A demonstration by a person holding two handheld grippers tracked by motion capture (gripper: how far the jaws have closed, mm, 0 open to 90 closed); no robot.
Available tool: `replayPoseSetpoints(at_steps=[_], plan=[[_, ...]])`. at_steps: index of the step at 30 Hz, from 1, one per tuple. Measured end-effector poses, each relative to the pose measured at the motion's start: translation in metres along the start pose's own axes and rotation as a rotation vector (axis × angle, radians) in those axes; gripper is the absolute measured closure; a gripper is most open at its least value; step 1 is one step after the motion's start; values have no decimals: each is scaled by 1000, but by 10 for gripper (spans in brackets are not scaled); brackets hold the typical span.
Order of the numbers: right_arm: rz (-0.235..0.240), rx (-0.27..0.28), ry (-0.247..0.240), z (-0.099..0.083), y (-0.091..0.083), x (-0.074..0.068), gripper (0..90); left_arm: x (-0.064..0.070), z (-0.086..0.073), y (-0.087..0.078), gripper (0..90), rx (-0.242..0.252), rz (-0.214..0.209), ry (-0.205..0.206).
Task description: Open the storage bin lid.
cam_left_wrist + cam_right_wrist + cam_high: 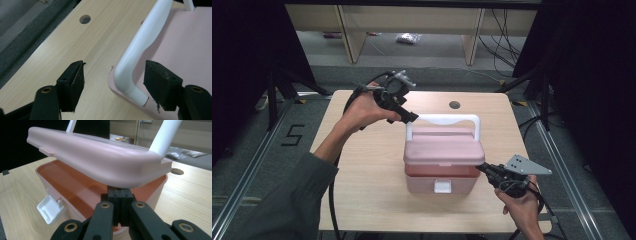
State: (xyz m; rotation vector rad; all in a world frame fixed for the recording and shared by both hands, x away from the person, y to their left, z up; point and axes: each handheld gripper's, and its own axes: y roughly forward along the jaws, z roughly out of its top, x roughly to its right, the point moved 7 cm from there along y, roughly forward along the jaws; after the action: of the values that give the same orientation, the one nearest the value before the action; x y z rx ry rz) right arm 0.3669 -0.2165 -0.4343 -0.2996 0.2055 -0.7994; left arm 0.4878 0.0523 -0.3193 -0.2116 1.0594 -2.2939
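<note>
Prising the pink plastic box point(442, 170) open at mid-desk goes best steadily: near right, the right tongs point(482, 168), clenched empty, wedge under its pink lid point(100, 162); farther left, the left tongs point(113, 82) gape, released, around the white handle point(140, 50).

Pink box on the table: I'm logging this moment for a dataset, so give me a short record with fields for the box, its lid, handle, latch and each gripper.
box: pink box, near the middle of the wooden table
lid: pink lid, lifted off the front rim
handle: white handle, upright on the lid
latch: white latch, hanging open at the front
left gripper: left gripper, jaws open either side of the handle's end
right gripper: right gripper, jaws together under the lid's edge at the box's right end
</note>
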Motion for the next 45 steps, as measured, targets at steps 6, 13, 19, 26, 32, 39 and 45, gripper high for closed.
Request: replayPoseSetpoints(at_steps=[6,13,19,26,32,39,45], plan=[[-22,25,-41,5,0,5,900,3,-40,-3,293,5,36,-42],[-27,18,-56,10,-4,6,900,15,-74,-4,280,46,23,-88],[-20,30,-44,12,-6,9,900,30,-100,-5,264,131,-12,-164],[-17,25,-38,15,-6,9,900,44,-120,12,258,165,-26,-247],[-8,32,-25,21,-4,8,900,55,-126,32,259,158,-48,-265],[-27,45,-43,26,0,10,900,71,-130,60,292,141,-89,-262],[-11,35,-12,30,1,11,900,78,-129,68,430,163,-127,-254]])
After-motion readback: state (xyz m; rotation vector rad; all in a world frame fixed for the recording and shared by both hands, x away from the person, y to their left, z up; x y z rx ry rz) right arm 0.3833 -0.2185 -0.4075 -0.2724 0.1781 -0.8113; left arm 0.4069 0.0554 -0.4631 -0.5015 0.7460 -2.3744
